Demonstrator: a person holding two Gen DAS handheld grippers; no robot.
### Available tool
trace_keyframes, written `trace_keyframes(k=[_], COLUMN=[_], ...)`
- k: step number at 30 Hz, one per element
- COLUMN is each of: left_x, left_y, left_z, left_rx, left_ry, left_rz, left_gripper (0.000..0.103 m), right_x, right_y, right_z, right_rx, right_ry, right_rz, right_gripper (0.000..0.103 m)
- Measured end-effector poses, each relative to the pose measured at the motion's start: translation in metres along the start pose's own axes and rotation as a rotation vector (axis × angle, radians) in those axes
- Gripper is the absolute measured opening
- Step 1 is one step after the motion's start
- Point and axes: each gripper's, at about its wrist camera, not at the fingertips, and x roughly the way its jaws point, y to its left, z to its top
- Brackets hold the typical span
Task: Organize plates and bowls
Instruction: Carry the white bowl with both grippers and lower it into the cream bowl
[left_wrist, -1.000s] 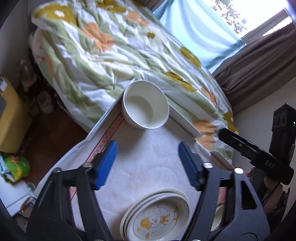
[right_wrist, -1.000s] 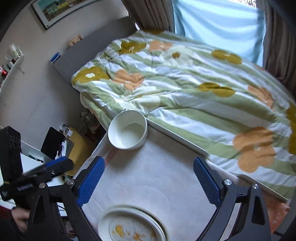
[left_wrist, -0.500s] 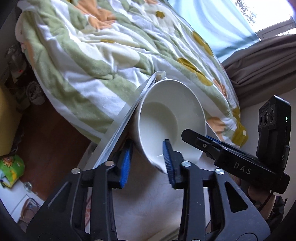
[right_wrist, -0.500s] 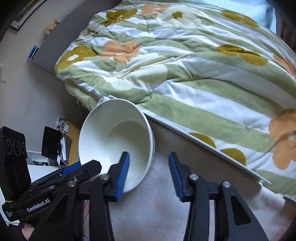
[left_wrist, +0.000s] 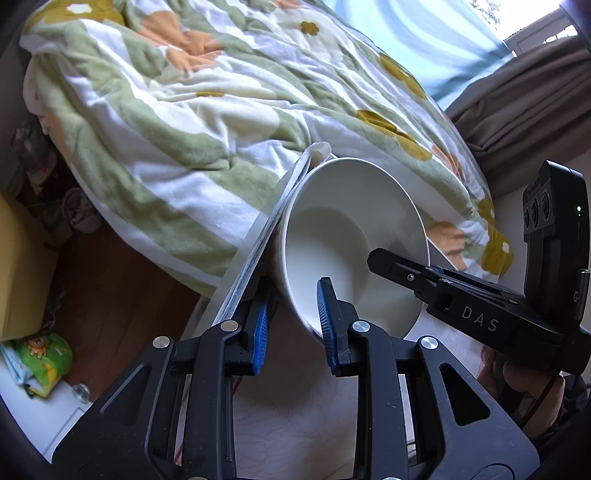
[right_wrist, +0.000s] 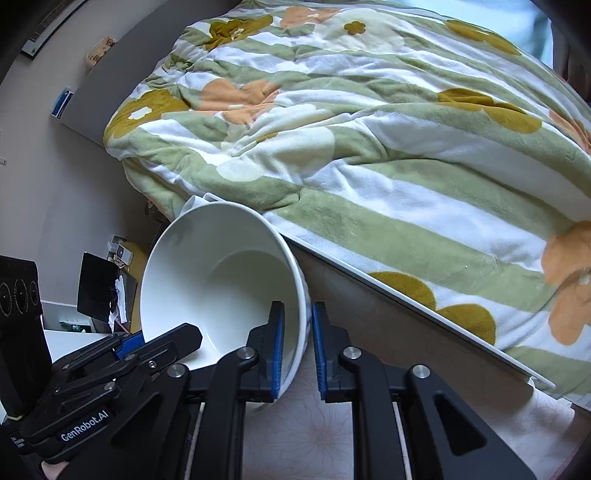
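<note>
A plain white bowl (left_wrist: 332, 251) (right_wrist: 221, 280) stands at the far corner of the cloth-covered table (left_wrist: 295, 406), close to the bed. My left gripper (left_wrist: 294, 293) has the bowl's near rim between its blue pads, one inside and one outside, and its jaws are closing on the wall. My right gripper (right_wrist: 297, 306) is shut on the rim at the bowl's other side, again with one pad on each side of the wall. In the left wrist view one black finger (left_wrist: 391, 264) of the right gripper reaches over the rim. No plates show in either view.
A bed with a green, white and orange flowered quilt (right_wrist: 369, 129) runs right along the table's far edge (right_wrist: 406, 317). Left of the table the floor drops away, with a yellow box (left_wrist: 18, 277) and clutter. A hand (left_wrist: 524, 380) holds the right gripper.
Both grippers came down and forward from above the table onto the bowl, and their jaws went from wide open to closed over its rim. The stacked plates dropped out of view.
</note>
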Motion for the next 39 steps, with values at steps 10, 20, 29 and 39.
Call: trace_keyframes(k=[10,20,29,39], left_x=[-0.037,-0.091,-0.103,-0.085], left_y=[-0.036,-0.122,-0.224,-0.319], left_z=[-0.009,-0.074,-0.185,-0.306], left_rx=[0.103,0.227,0.36,0.471], left_ry=[-0.048,-0.083,-0.036,0.05], left_rz=[-0.01,-0.07,-0.126,-0.191], left_gripper=[0.022,0.022,0.022,0.022], right_x=[-0.043,-0.139,-0.223,-0.283], right_y=[-0.004,-0.026,-0.086,-0.158], right_z=[-0.025,-0.096,-0.214,-0.337], right_rx=[0.059,0.113,0.223,0.355], right_ry=[-0.074,-0.196,-0.269,-0.296], right_rz=[0.009,-0.026,-0.103,-0.17], right_gripper=[0.014,0.014,0.014,0.014])
